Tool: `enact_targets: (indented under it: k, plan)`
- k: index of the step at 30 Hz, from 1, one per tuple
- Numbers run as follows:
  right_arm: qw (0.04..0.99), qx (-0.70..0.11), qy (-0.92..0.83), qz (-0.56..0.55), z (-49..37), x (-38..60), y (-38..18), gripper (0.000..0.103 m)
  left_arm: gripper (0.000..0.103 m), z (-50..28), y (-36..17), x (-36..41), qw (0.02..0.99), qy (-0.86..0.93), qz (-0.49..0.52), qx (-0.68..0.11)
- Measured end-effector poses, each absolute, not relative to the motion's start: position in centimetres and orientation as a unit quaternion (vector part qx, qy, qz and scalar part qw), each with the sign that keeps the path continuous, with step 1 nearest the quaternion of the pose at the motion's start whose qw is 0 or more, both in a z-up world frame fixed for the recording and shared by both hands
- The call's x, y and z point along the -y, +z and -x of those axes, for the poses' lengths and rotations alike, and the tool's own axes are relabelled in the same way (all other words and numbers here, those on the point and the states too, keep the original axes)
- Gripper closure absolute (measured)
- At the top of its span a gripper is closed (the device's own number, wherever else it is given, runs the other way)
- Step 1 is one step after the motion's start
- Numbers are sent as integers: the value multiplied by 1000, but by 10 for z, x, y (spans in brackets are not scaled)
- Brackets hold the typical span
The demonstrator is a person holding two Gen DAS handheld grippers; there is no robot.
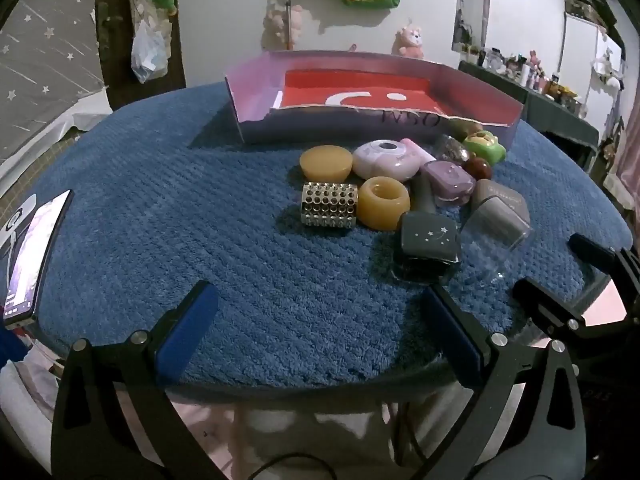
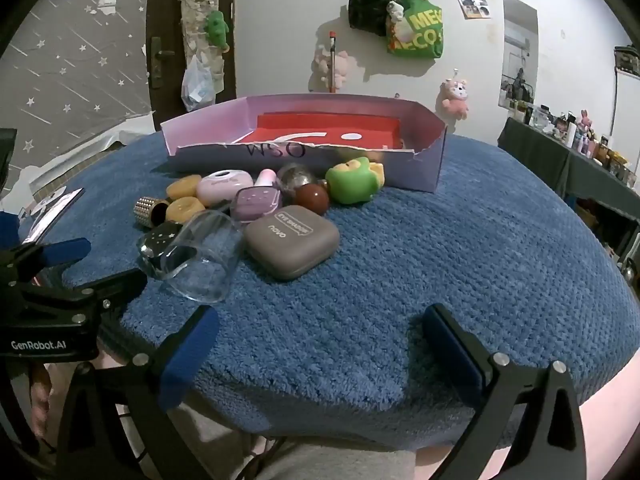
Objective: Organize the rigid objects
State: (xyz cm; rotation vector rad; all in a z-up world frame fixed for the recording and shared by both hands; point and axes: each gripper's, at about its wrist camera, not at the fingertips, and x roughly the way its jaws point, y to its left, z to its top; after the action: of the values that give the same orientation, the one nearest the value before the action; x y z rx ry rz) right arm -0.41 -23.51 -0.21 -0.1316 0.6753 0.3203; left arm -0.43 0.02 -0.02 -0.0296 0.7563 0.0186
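A heap of small rigid items lies on the blue mat [image 1: 200, 220]: a studded gold cylinder [image 1: 329, 209], two amber pieces [image 1: 383, 207], a pale pink round case [image 1: 386, 159], a purple case [image 1: 448, 181], a grey-brown eyeshadow case [image 2: 292, 246], a clear glass [image 2: 200, 252], a dark starred case [image 1: 430, 240], a brown ball [image 2: 312, 199] and a green toy [image 2: 352, 180]. Behind them stands an open purple box [image 1: 256, 92] [image 2: 434, 160] with a red sheet inside. My left gripper [image 1: 316, 320] and right gripper [image 2: 320, 344] hang open at the near edge, both holding nothing.
A phone [image 1: 34, 256] lies at the mat's left edge. Bare mat [image 2: 460, 240] spreads to the right of the heap. A wall with hanging bags and plush toys, a door, and a cluttered side table [image 2: 560, 152] stand beyond.
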Motion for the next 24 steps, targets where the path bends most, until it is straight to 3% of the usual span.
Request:
enact_targets:
  k: [24]
  plan:
    - [928, -331, 156, 65, 4, 235, -2, 0, 0, 4, 0, 0, 926, 9, 14, -376]
